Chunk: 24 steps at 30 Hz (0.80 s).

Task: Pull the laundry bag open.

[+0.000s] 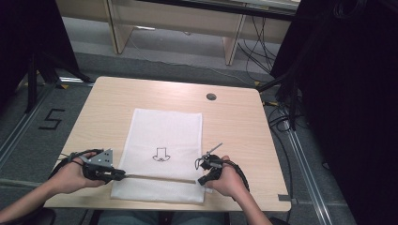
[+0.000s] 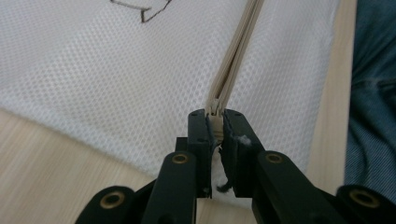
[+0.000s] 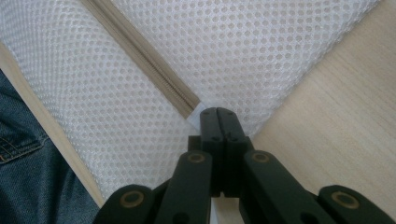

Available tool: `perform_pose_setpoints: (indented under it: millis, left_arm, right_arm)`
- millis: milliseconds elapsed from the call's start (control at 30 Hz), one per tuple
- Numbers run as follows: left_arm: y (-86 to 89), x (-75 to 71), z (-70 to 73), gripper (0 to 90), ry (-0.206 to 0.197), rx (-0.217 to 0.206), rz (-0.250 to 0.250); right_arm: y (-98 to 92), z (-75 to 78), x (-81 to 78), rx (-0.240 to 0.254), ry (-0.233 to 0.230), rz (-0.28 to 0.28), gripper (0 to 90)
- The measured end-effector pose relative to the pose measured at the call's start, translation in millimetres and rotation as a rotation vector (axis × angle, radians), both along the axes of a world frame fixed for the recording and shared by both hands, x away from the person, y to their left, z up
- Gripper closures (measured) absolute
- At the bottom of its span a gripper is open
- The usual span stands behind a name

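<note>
mesh bag [image 1: 166,136] lies flat on the bench [image 1: 234,122], light and floppy. left gripper [image 2: 215,122] fingers pinch the zipper pull [image 2: 215,119]; right gripper [image 3: 218,114] fingers are clenched on the bag's end by the zipper [image 3: 140,56]. grab tabs, not slippery mesh.

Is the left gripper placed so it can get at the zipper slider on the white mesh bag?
Probably yes: the left gripper already has its jaws closed on the zipper slider of the white mesh bag, with nothing between, while the right gripper pinches the bag's other end.

Left gripper [image 1: 123,175] and right gripper [image 1: 201,181]: jaws pinched together, tips pointing inward, forearms low and level.
</note>
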<state>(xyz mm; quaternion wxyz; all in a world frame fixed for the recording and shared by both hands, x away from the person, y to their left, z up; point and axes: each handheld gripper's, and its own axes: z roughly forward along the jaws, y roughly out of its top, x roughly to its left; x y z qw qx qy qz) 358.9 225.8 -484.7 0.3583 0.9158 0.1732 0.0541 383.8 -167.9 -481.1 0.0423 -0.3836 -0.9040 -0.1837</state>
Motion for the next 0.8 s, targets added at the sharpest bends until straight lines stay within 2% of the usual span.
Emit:
perform_pose_setpoints:
  millis: [67,133,167,200,233,267,300,333,367,400,433,467,500,667,733,800]
  left_arm:
    - [4.5,-1.0,-1.9,81.7,0.020,-0.030,0.022]
    - [7.8,-1.2,-2.3,81.7,0.009,-0.004,0.025]
    - [9.1,-1.5,-3.4,81.7,0.022,-0.022,0.036]
    - [11.5,-1.8,-4.0,81.7,0.023,-0.018,0.051]
    - [14.7,-1.6,-4.9,81.7,0.010,0.005,0.057]
    - [18.3,-1.6,-6.6,81.7,0.016,-0.001,0.062]
    - [21.6,-2.4,-7.7,81.7,0.036,-0.028,0.079]
    - [24.0,-2.9,-8.5,81.7,0.046,-0.031,0.083]
    - [25.0,-4.7,-9.0,81.8,0.035,-0.011,0.087]
    - [26.0,-5.0,-9.2,81.7,0.047,-0.023,0.086]
    - [27.1,-4.4,-8.4,81.8,0.037,-0.010,0.084]
    - [26.1,-5.4,-8.7,81.7,0.041,-0.022,0.096]
    - [26.2,-5.0,-8.6,81.7,0.037,-0.014,0.096]
    - [28.9,-3.9,-8.9,81.7,0.049,-0.030,0.110]
    - [29.5,-2.3,-9.0,81.7,0.047,-0.013,0.105]
    - [28.9,-2.6,-10.3,81.6,0.068,-0.028,0.115]
  right_arm:
    - [0.0,0.0,0.1,0.000,0.001,0.001,90.0]
    - [0.0,0.0,0.1,-0.001,0.000,0.003,90.0]
    - [0.0,0.0,0.1,0.000,0.001,0.003,90.0]
    - [0.0,0.1,0.0,-0.001,0.001,0.005,90.0]
    - [0.0,0.0,-0.2,0.000,-0.001,0.004,90.0]
    - [-0.2,0.0,-0.2,0.001,0.000,0.004,90.0]
    - [-0.3,-0.1,-0.2,0.002,0.000,0.002,90.0]
    - [-0.5,-0.2,0.0,0.005,0.002,0.003,90.0]
    - [-1.0,-0.2,0.7,0.003,-0.004,0.011,90.0]
    - [-0.9,-0.3,0.7,0.006,0.000,0.010,90.0]
    - [-0.7,-0.2,0.8,0.003,-0.001,0.011,90.0]
    - [-0.1,-0.1,0.1,0.005,0.006,0.004,90.0]
    - [0.0,-0.3,0.0,0.008,0.007,0.003,90.0]
    - [0.2,-0.5,-0.3,0.008,-0.005,0.011,90.0]
    - [1.6,-0.2,-0.7,0.001,-0.006,0.016,90.0]
    - [2.0,-0.1,-1.1,0.004,0.005,0.006,90.0]
